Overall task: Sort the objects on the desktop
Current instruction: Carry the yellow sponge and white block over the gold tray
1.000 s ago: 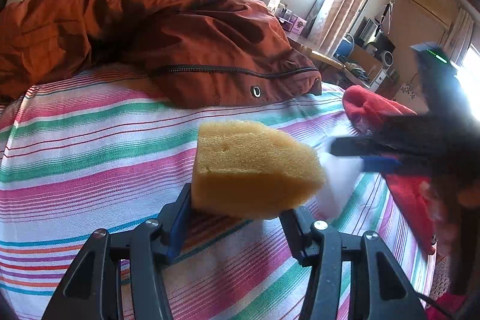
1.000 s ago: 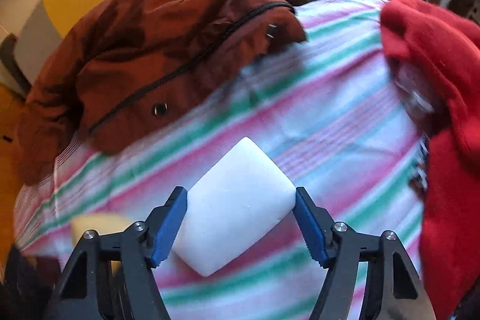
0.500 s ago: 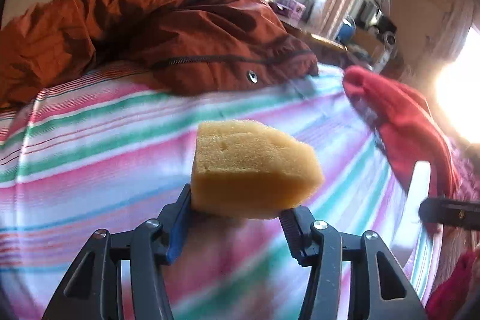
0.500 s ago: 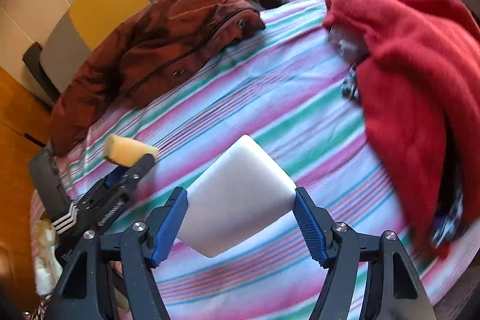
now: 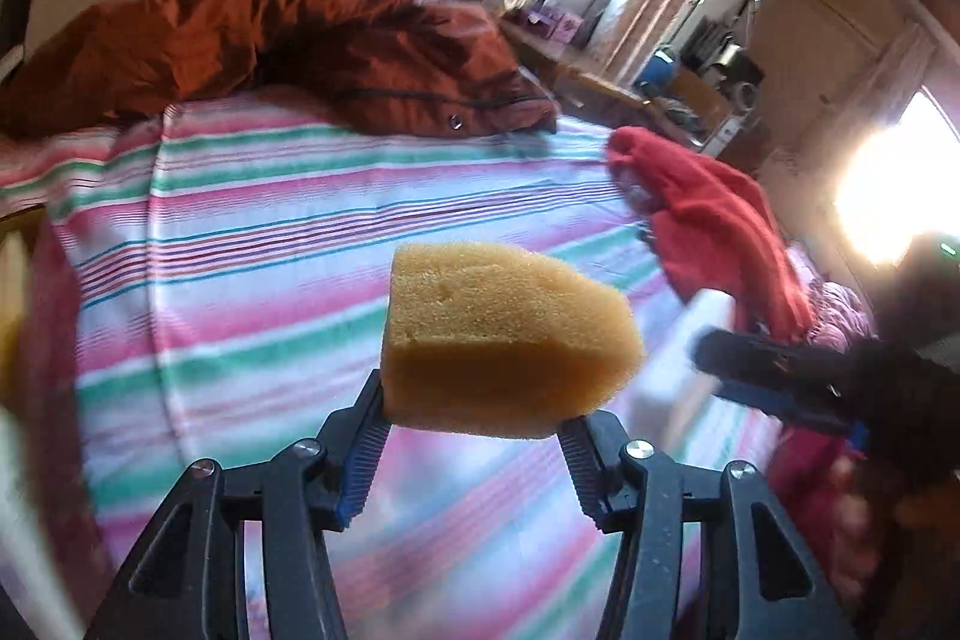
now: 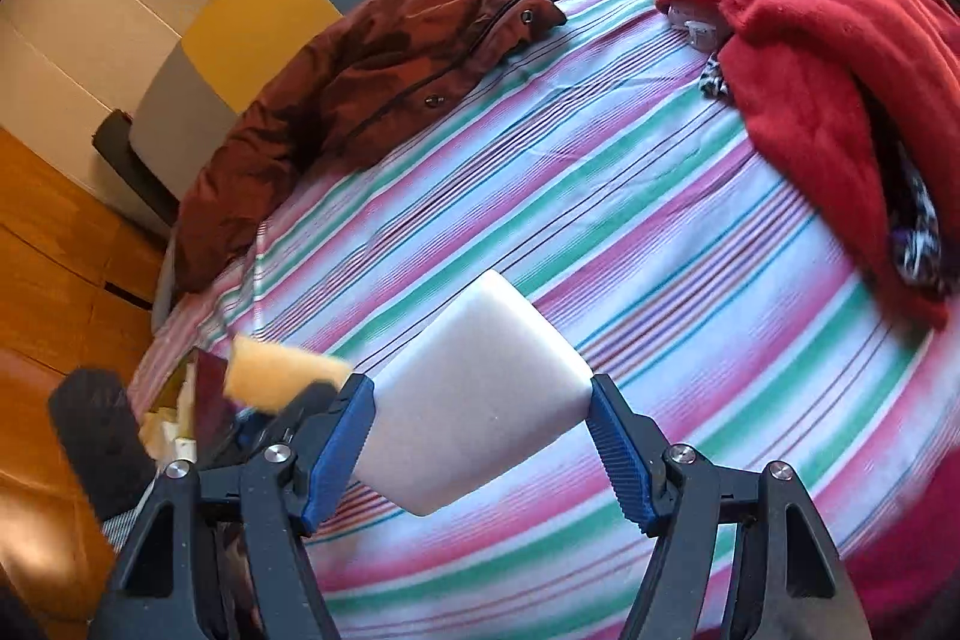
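Both grippers have lifted away from the striped cloth (image 5: pixel 300 232). Left wrist view: the left gripper (image 5: pixel 474 430) pinches the yellow sponge (image 5: pixel 504 346) aloft. Right wrist view: the right gripper (image 6: pixel 480 436) clamps the white foam block (image 6: pixel 474 400); keep both grips firm while carrying.

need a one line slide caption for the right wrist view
Right gripper holds a white foam block above the striped tablecloth, the left gripper's yellow sponge alongside.

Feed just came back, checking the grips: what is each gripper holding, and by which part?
The left gripper clamps the yellow sponge by its near end, at both sides. The right gripper holds the white block by two opposite corners.
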`<action>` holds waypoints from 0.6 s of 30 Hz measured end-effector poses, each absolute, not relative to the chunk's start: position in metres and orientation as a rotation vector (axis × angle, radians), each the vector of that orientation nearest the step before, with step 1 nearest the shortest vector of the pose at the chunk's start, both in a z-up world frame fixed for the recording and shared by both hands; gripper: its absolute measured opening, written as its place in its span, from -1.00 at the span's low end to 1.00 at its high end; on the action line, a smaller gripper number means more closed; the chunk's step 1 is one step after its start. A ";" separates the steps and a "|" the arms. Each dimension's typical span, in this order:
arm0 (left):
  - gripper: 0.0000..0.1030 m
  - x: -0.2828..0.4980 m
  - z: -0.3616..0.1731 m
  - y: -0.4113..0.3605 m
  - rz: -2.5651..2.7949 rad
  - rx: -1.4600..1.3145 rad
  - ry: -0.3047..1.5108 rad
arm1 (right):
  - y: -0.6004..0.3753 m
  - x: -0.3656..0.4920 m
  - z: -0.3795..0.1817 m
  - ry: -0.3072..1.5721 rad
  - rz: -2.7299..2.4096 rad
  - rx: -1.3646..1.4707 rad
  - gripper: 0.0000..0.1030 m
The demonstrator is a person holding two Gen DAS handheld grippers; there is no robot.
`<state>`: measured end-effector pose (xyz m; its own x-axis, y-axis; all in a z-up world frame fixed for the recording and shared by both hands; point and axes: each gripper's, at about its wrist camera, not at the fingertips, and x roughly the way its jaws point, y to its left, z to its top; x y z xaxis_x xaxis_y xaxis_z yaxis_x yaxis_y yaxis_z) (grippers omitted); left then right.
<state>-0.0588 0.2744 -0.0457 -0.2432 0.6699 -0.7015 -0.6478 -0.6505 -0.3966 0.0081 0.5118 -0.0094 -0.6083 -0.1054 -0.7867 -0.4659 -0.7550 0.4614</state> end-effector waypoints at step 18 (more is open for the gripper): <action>0.06 -0.049 0.006 0.048 2.229 -1.125 -0.184 | 0.330 -0.023 0.045 0.806 2.845 -1.425 0.42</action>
<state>-0.0487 0.0477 0.0056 -0.4391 0.5898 -0.6777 -0.4707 -0.7936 -0.3856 -0.0230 0.3297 0.0454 -0.6148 -0.3339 -0.7145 -0.0904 -0.8701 0.4844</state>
